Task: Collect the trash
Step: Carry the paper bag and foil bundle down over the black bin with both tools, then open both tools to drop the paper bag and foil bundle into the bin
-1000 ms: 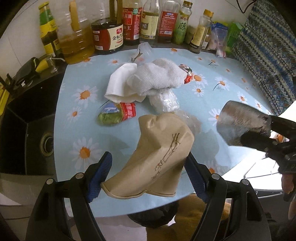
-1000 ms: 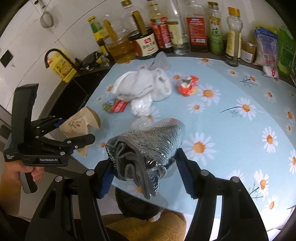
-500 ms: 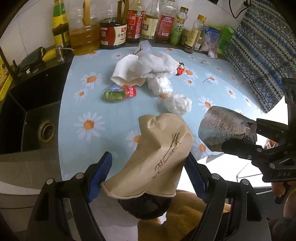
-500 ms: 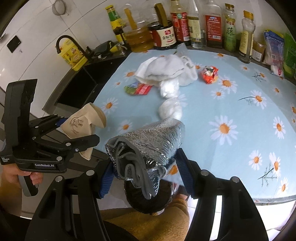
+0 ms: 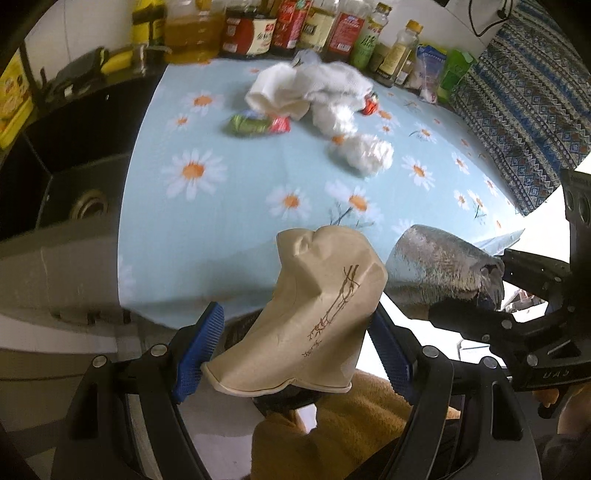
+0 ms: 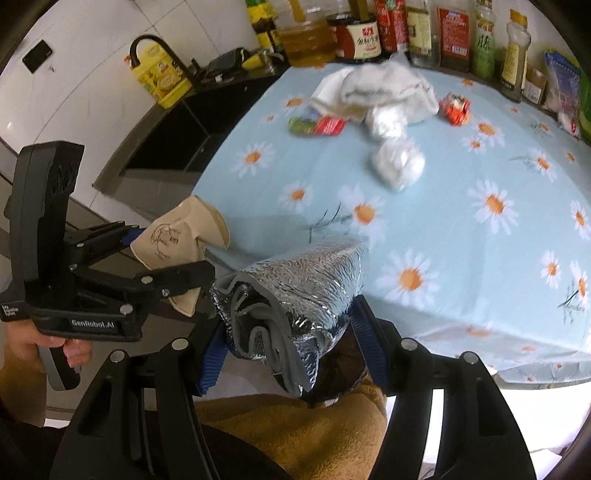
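Note:
My left gripper point(image 5: 295, 345) is shut on a crushed tan paper cup point(image 5: 321, 306), held rim-down just past the table's near edge. Beside it, my right gripper point(image 6: 288, 334) is shut on a rolled silver foil bag point(image 6: 295, 284). The right wrist view has the left gripper point(image 6: 166, 251) with the cup point(image 6: 173, 236) at its left. A dark bin opening point(image 6: 343, 373) shows partly under both loads. On the daisy tablecloth point(image 5: 221, 221) lie a crumpled white plastic bag point(image 5: 365, 153), a green-and-red wrapper point(image 5: 255, 123) and a red wrapper point(image 6: 456, 109).
A white towel point(image 5: 321, 85) is heaped at the back of the table. Bottles point(image 5: 258, 26) line the far edge. A black sink point(image 5: 74, 184) lies left of the table, a patterned cloth point(image 5: 517, 92) to the right. Ochre fabric point(image 5: 332, 435) fills the foreground below.
Both grippers have drawn back from over the table to past its near edge, a little lower, still holding the cup and the foil bag. The dark bin opening has come into view beneath them.

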Motion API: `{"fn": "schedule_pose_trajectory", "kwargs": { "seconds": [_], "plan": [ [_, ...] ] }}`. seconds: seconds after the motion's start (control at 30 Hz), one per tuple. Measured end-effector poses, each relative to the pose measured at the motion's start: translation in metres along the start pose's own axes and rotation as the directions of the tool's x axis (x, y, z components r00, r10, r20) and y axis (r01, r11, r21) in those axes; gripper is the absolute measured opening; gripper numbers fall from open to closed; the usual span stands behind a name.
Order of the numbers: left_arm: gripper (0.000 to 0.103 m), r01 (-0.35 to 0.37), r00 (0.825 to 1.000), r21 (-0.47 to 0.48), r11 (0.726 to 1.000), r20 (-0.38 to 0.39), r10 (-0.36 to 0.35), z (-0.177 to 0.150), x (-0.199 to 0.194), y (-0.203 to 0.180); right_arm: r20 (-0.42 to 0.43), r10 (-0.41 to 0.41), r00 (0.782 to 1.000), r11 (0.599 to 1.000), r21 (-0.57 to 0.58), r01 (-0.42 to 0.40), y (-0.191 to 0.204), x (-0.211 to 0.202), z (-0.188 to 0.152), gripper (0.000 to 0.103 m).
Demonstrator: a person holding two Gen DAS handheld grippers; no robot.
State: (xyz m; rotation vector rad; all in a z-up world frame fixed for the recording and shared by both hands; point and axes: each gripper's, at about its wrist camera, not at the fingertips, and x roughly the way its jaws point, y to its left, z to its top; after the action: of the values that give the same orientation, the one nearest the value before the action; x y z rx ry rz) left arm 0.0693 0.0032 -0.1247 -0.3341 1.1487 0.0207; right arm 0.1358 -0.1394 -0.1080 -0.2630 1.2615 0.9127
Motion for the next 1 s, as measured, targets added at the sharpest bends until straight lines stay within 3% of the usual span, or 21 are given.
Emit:
{"fn": "schedule_pose_trajectory", "kwargs": {
  "seconds": [0.6,0.87,1.0],
  "plan": [
    [0.077,0.025,0.984,-0.101,0.995,-0.175,-0.043,-0.067,0.061,0.024,-0.146,0.036,0.989,0.992,0.127,-0.017,-0.010,0.055,-0.046,0.064],
    [0.079,0.025,0.975,-0.106,0.994,-0.217,-0.048,-0.073,0.074,0.026,-0.166,0.054,0.985,0.988,0.155,-0.028,-0.012,0.066,-0.055,0.064],
    [0.079,0.020,0.971,-0.112,0.994,-0.235,-0.046,-0.073,0.077,0.026,-0.160,0.063,0.985,0.983,0.181,-0.033,-0.015,0.068,-0.055,0.070]
  ]
}}
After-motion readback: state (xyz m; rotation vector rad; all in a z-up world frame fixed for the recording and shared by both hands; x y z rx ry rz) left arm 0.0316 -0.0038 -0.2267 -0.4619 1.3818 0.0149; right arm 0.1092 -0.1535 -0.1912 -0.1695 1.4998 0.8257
